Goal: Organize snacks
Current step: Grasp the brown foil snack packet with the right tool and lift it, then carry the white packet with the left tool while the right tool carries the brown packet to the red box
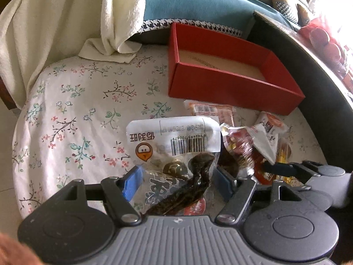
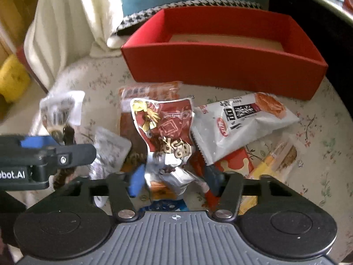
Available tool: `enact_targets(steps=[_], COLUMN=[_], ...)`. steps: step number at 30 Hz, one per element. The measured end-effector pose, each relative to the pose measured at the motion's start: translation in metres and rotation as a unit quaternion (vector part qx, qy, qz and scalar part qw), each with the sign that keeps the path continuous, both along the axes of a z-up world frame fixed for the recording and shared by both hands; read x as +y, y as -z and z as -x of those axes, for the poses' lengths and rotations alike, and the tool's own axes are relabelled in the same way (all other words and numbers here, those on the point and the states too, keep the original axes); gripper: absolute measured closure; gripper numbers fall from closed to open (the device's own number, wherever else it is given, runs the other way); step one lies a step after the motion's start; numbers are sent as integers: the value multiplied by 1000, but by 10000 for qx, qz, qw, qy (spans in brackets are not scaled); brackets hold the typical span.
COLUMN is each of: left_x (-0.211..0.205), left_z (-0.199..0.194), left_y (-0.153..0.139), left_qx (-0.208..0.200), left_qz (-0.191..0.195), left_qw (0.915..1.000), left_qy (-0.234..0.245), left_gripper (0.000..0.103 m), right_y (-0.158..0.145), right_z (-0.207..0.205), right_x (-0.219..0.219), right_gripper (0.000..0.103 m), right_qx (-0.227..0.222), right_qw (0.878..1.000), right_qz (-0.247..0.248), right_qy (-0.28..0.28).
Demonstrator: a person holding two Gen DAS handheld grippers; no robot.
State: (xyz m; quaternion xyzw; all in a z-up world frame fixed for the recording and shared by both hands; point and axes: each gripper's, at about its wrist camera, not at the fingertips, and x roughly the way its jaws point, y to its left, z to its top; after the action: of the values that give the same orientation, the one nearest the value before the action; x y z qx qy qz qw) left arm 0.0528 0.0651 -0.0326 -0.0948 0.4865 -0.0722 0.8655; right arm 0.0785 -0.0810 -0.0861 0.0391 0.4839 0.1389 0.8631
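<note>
My left gripper [image 1: 176, 183] is shut on a clear snack packet with a white barcode label [image 1: 174, 141] and holds it up above the floral cloth; the packet also shows in the right wrist view [image 2: 59, 112]. My right gripper [image 2: 174, 176] is shut on a dark red and silver snack packet [image 2: 165, 128], lifted over the snack pile. An open red box [image 1: 220, 88] with a bare tan floor stands behind the pile; it also shows in the right wrist view [image 2: 220, 66].
Loose snacks lie on the floral tablecloth [image 1: 77, 110]: a grey-white packet [image 2: 242, 121], an orange packet [image 2: 150, 92], a yellow-and-clear one [image 2: 278, 159]. A cream cloth [image 1: 66, 22] and a teal cushion [image 1: 198, 2] lie behind. A dark curved table edge [image 1: 308, 66] runs at right.
</note>
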Motion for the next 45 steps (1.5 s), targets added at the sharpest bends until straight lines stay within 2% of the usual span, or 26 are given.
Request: enact_targets(steps=[3,7,10,14,18,19,20,23,24,27,29,32,37,45], left_x=[-1,-3,-2,-1,0,0,0,1,1,1,3,5,2,2], left_z=[1,2,2,4,4,4,4,4,4,3,1,-1,1,2], left_y=[-5,-9,-12,-13,-14,-14,-14,-14,-14,-13,-11,-9,-9,-13], left_qx=[-80,-146,-184,-193,-211,-217,-221,-215,-211,-196,-156,-69,-97,-184], left_qz=[57,119,175,232,282,295,300,313,320,332,251,383,337,409], left_qw=[10000,9998,9997,9995,9994,9993,9993,9993,9993,9992,9996,9992,9994,9990], left_qy=[-11,-8,-7,-22,-1,13,22,38,42,39,-31,-52,34,13], left_gripper=[39,39,39,39,39,39,39,39,39,39,39,39,39,39], right_y=[-5,-14,-21,-24,-16,-14,-12,-8,-6,2,9,10,-1,-29], right_z=[4,7,12,12,3,1,-3,-12,-14,-18,-15,-11,-9,3], right_x=[-1,-5,-12,-21,-22,-21,-18,-10,-7,-4,0,5,-6,-32], right_gripper=[51,58,67,75,60,51,37,25,24,26,41,44,48,48], right_qx=[-42,-109,-134,-137,-42,-21,30,130,142,253,364,284,204,-158], right_qw=[9999,9998,9993,9984,9986,9988,9990,9987,9987,9985,9986,9989,9992,9980], right_qz=[-101,-147,-359,-554,-508,-475,-438,-454,-451,-429,-266,-141,-287,-608], right_qy=[-66,-98,-24,53,152,117,41,-170,-197,-214,-272,-351,-164,97])
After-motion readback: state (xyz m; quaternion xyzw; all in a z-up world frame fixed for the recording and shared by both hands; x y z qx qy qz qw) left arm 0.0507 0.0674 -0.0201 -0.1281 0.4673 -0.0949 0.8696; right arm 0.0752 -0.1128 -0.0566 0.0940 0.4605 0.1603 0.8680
